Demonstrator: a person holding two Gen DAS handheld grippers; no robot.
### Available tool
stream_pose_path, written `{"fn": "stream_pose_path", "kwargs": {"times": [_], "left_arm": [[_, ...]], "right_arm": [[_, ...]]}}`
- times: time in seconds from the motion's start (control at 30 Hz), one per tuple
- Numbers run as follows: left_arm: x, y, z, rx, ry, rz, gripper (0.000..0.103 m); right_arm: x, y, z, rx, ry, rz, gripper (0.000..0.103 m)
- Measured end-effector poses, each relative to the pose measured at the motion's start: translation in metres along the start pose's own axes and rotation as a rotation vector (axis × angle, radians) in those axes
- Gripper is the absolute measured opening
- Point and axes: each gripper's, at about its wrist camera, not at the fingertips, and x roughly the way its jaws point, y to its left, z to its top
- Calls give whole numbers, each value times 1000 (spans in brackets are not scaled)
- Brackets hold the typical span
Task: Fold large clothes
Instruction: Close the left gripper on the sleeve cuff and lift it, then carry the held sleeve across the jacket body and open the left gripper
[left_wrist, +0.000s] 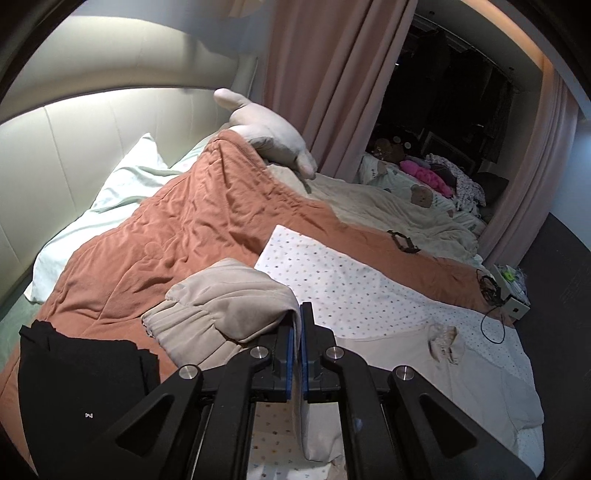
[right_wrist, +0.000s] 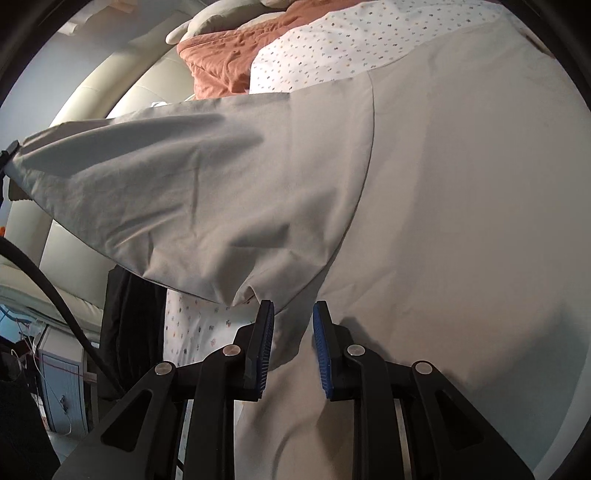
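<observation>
Blue-padded left gripper (left_wrist: 297, 354) pinches the beige garment's (right_wrist: 443, 221) sleeve, lifting it; right gripper (right_wrist: 293, 347), jaws narrow, pins nothing visible. Next: carry the sleeve across the garment's body.

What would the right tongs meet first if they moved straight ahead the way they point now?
Most likely the beige garment spread on the bed: it fills the view directly ahead of the right tongs. How near it lies is unclear.

Beige garment (right_wrist: 443, 184), dotted white sheet (left_wrist: 351, 280)
</observation>
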Motion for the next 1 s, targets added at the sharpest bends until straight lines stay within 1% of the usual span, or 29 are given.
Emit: {"fn": "stream_pose_path", "kwargs": {"times": [0.03,0.07,0.1,0.17,0.3,0.5,0.63,0.77,0.83,0.87,0.93,1.0], "left_arm": [[-2,-11,2,9,-2,-13,5],[-5,-23,3,18,-4,-28,5],[-7,-32,4,27,-6,-39,5],[-11,-53,5,51,-8,-60,5],[-13,-95,4,99,-3,-103,5],[-11,-154,-7,170,22,-158,5],[-8,-193,-19,204,45,-205,5],[-4,-234,-35,243,72,-243,5],[0,-253,-43,263,88,-260,5],[4,-262,-48,273,98,-269,5],[10,-282,-58,293,116,-278,5],[20,-298,-71,316,145,-289,5]], "right_arm": [[-10,0,-1,-2,-12,-12,21],[-19,-1,0,-3,-35,-26,28],[-27,-1,1,-3,-57,-38,42],[-44,-4,2,-2,-96,-55,59],[-74,-14,1,-11,-147,-87,59],[-114,-32,-6,27,-231,-121,59],[-146,-55,-21,69,-270,-155,59],[-184,-81,-38,118,-314,-166,59],[-196,-91,-45,135,-339,-168,64],[-204,-95,-49,144,-351,-175,68],[-220,-110,-58,161,-375,-204,68],[-234,-122,-63,185,-392,-210,69]]}}
